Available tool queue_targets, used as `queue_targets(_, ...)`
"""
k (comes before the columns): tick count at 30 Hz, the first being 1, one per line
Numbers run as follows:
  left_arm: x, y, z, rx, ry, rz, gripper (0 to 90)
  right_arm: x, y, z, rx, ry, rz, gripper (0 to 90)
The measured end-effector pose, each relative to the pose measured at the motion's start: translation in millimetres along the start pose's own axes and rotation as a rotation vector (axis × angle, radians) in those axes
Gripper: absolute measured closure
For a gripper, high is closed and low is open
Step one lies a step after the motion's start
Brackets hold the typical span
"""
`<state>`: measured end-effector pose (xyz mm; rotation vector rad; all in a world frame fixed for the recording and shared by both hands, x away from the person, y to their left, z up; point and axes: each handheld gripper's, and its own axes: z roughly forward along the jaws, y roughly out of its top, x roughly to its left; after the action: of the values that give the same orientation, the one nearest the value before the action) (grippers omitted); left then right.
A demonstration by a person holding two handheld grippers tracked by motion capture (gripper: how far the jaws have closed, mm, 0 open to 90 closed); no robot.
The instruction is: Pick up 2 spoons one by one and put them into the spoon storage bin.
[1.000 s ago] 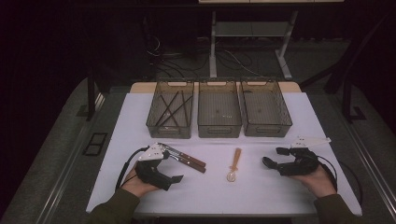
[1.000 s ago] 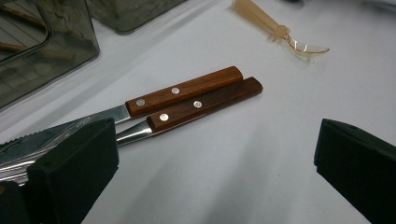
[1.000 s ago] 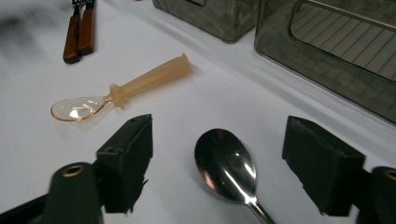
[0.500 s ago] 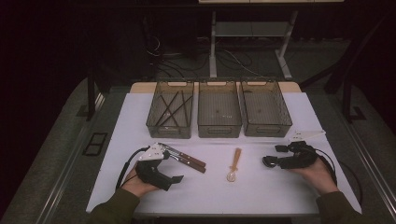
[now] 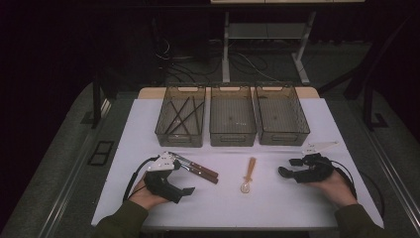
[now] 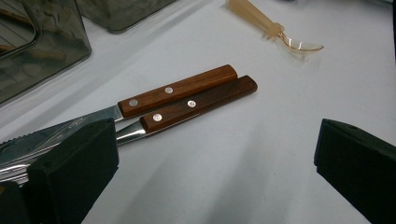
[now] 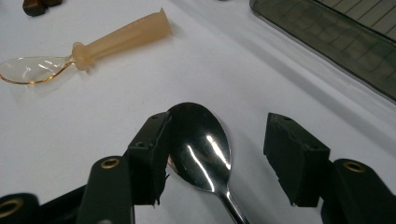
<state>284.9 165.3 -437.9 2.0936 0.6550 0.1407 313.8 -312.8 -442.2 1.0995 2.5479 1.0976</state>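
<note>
Behind the half-open right gripper (image 7: 215, 149) jaws closing round a metal spoon (image 7: 201, 147) — three bins (image 5: 233, 116), dark sticks (image 5: 182, 114) leftmost.

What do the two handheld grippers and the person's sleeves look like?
Both the left gripper and the right gripper are black, with blocky jaws and a trailing black cable. A pale three-cornered plate tops the left one. The sleeves are olive green.

You face a white counter (image 5: 317, 198) in a dark room, lit from above. Beyond it, grey floor (image 5: 277, 69) carries loose cables (image 5: 171, 54) and a metal table frame (image 5: 265, 34).
</note>
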Motion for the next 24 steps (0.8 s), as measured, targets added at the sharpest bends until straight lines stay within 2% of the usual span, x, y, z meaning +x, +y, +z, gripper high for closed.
queue_targets(15, -0.3, -0.1, 0.7, 0.006, -0.004, -0.001, 0.0, 4.8, -1.2, 4.9, 0.043, 0.01, -0.044, 46.6)
queue_targets(24, -0.6, -0.2, 1.1, 0.01, -0.007, 0.001, 0.0, 9.3, -2.0, 5.2, 0.067, 0.011, -0.117, 53.5)
